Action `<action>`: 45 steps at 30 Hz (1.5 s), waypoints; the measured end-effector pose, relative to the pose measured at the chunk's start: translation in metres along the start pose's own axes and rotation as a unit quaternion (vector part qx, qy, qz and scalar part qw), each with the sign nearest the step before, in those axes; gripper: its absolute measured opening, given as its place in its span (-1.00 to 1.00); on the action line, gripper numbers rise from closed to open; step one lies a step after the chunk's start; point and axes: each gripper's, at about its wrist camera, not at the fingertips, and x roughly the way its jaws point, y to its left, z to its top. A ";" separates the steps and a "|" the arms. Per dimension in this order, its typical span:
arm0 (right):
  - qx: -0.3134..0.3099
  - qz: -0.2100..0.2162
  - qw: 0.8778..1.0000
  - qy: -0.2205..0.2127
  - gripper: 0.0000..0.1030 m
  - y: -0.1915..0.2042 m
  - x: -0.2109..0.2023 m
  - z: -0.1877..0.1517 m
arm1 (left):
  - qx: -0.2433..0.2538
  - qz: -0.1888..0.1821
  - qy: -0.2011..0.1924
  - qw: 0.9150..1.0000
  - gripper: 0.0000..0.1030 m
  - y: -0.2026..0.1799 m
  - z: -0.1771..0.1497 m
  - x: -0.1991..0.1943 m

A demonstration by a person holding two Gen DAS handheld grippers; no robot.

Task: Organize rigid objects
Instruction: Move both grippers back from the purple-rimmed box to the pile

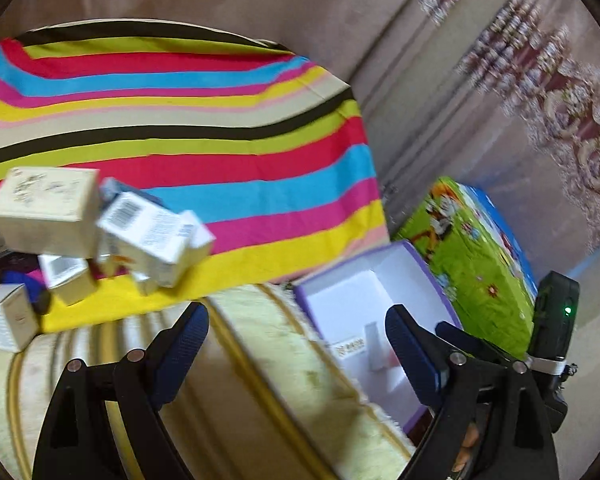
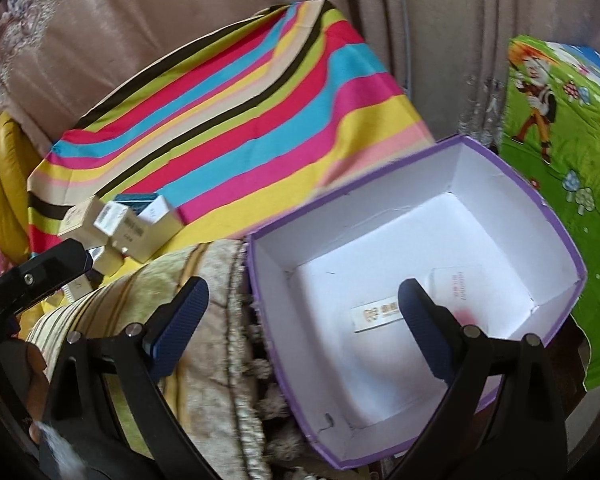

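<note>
Striped multicoloured cloth (image 1: pixel 204 120) covers the surface, with small white and cream cardboard boxes (image 1: pixel 100 232) piled at its near edge. Beside them sits an open purple-rimmed white box (image 2: pixel 420 264). Left claw (image 1: pixel 296 340) and right claw (image 2: pixel 304 320) both gape, empty.

I see a striped multicoloured cloth (image 1: pixel 220 128), smooth and matt. The purple-edged open cardboard box (image 2: pixel 500 184) looks matt white inside. Small pale paperboard cartons (image 1: pixel 44 208) appear faintly glossy
</note>
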 end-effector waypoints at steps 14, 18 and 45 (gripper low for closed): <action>-0.037 0.027 0.999 0.019 0.88 0.053 0.006 -0.007 | -0.064 0.055 -0.056 0.995 0.77 0.073 -0.014 -0.060; -0.055 0.027 0.998 0.027 0.88 0.068 0.011 -0.009 | -0.080 0.068 -0.067 0.992 0.77 0.092 -0.020 -0.075; -0.164 0.020 0.983 0.073 0.88 0.157 0.063 0.007 | -0.184 0.175 -0.078 0.964 0.77 0.212 -0.042 -0.138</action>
